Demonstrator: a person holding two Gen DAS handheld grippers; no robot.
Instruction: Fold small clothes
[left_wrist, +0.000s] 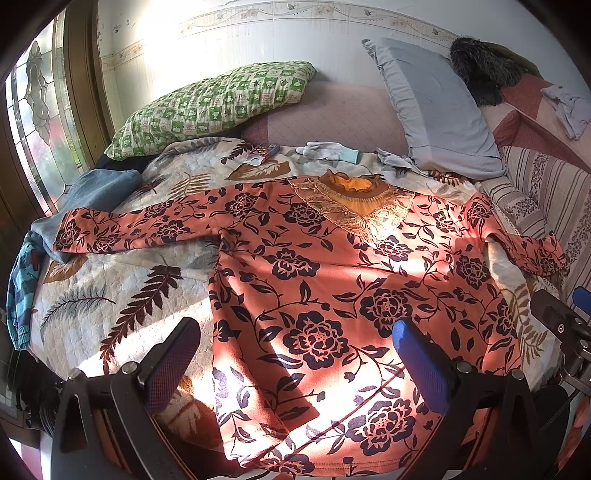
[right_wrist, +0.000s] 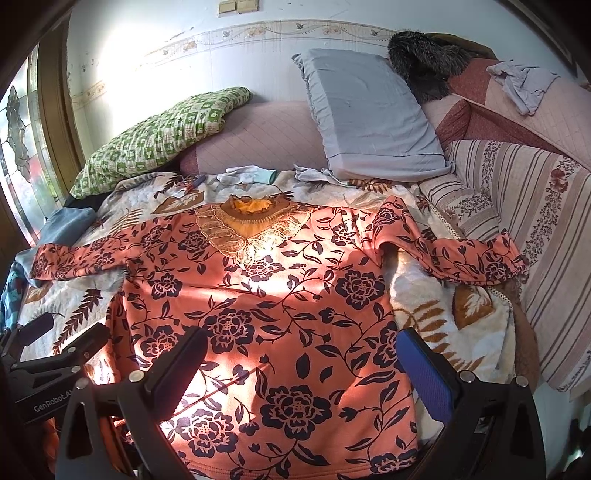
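Sunlight falls across a bed covered by a leaf-print blanket (left_wrist: 122, 295), where an orange flowered sweater (left_wrist: 332, 288) lies flat in the middle of the frame, sleeves spread to both sides. Pillows (right_wrist: 369, 110) lean along the wall at the top. Both the left gripper (left_wrist: 295, 354) and right gripper (right_wrist: 301, 365) hover at the bottom edge above the hem, jaws spread wide and holding nothing.

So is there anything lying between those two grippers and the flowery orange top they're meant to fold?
Nothing visible. The orange floral top lies spread flat on the leaf-print blanket, and the left gripper and right gripper both hover open over its lower half. The white gloves and pillows lie beyond the collar, out of the way.
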